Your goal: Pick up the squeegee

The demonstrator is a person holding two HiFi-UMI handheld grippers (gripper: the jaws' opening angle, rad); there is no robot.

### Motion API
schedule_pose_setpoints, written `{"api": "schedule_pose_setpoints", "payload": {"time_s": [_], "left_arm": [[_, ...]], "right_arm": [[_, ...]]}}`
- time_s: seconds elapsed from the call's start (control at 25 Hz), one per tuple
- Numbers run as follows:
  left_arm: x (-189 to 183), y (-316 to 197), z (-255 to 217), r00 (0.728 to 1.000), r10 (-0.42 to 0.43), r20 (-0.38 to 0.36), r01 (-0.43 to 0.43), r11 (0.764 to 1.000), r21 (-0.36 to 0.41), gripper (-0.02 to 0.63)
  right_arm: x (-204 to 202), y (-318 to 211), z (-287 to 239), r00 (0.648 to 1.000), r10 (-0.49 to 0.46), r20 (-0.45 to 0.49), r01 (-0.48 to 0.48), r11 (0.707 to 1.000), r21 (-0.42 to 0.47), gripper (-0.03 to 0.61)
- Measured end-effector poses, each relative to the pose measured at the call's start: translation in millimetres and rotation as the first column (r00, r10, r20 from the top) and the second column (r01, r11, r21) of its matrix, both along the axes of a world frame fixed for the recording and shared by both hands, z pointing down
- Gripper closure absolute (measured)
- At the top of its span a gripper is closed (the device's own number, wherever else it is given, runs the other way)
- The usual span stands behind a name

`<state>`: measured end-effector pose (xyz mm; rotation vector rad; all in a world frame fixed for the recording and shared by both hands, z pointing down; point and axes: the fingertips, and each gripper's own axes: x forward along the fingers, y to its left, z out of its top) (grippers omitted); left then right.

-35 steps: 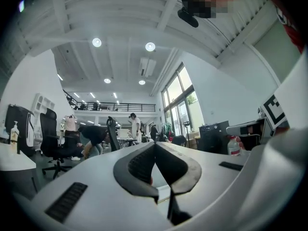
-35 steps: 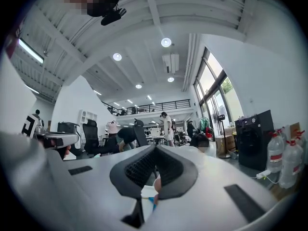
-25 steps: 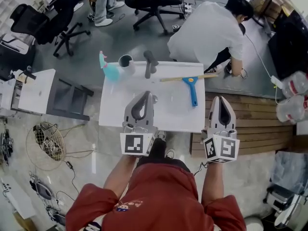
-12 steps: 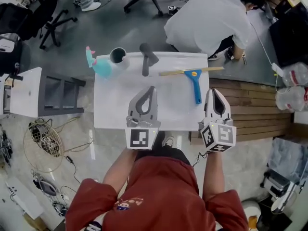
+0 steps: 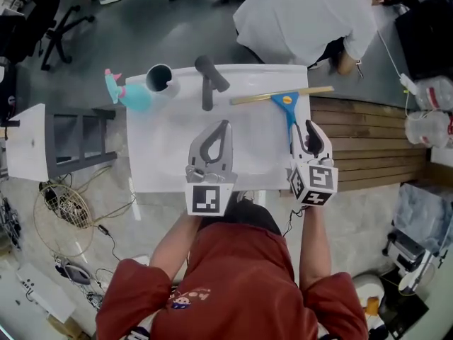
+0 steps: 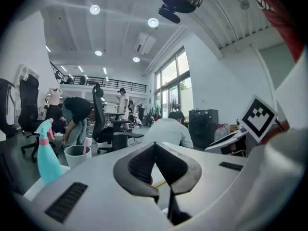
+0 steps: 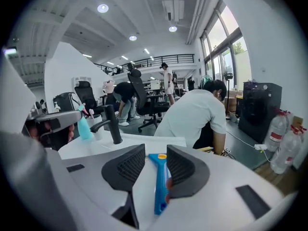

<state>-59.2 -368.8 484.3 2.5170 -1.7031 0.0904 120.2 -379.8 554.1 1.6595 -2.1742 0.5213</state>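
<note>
Squeegee (image 5: 289, 112) lies on the table (image 5: 170, 147) by its far right corner. The blade runs along the far edge, and the blue handle points back toward the near edge, close to the right edge.

The right gripper (image 5: 310, 126) is the nearer one and sits at the handle's near end. Its jaws have just been opening and now stand apart. In the right gripper view the handle (image 7: 159, 186) runs lengthwise up the gap between them, along the line the gripper (image 7: 155, 150) points. It sits closer to the right-hand pad than the left, and neither pad presses on it.

The coming move looks like a plain squeeze across the handle's width, perhaps after a slight shift to centre it.

The left gripper (image 5: 225, 124) hangs over the table's middle, well left of the squeegee, with its jaws together on nothing (image 6: 155, 146).
</note>
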Motion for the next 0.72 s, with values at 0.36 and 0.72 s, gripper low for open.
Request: {"api": "schedule_pose_setpoints", "payload": {"time_s": [0.36,0.72], "left_arm": [[5,-10,27,0.999,0.048,0.01,-0.047,0.998,-0.051,0.598],[16,-15,41,0.994,0.1,0.04,-0.097,0.994,-0.052,0.598]], "right_arm": [[-2,-8,60,0.995,-0.046,-0.088,0.03,0.984,-0.176,0.367],[4,-17,99,0.993,-0.038,-0.109,0.007,0.962,-0.273,0.358]]}}
